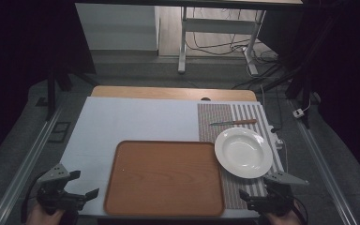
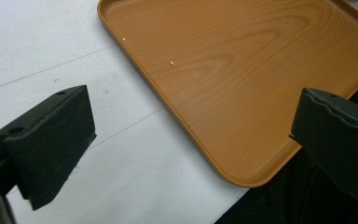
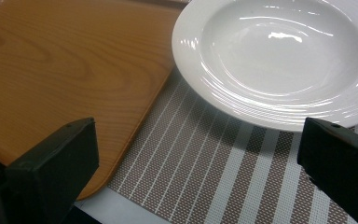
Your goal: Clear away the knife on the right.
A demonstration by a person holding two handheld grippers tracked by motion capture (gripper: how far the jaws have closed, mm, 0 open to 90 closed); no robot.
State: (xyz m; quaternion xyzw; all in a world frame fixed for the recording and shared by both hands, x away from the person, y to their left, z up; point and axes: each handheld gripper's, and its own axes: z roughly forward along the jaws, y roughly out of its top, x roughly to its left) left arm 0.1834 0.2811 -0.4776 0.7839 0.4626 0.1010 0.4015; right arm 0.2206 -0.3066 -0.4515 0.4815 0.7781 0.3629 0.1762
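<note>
A: What sat nearest the person?

B: Two handheld grippers at the table's near edge. The left gripper [image 1: 85,184] hung beside the near left corner of a wooden tray [image 1: 164,177], its jaws spread wide with nothing between them. The right gripper [image 1: 245,198] hovered over the near end of a striped placemat [image 1: 229,183], also wide open and empty.

A: And just beyond the right one?

B: A white deep plate [image 1: 242,152] rested on the placemat, right of the tray, its left rim just beside the tray's right edge or slightly over it; I could not tell which. In the right gripper view the plate [image 3: 279,60] lay directly ahead of the open jaws, so it looked like the thing about to be picked up.

A: Farther back?

B: A knife [image 1: 233,123] with a wooden handle lay across the far part of the placemat, apart from the plate. All of it sat on a white table cover [image 1: 136,119].

A: What might have gone wrong?

B: My guess: the plate's rim was smooth, glossy and sloped, so a shallow pinch could slip and drop it. Pushing forward without lifting could slide the plate toward the knife, or drag the placemat. A low carry could knock the plate against the tray's raised lip.
</note>
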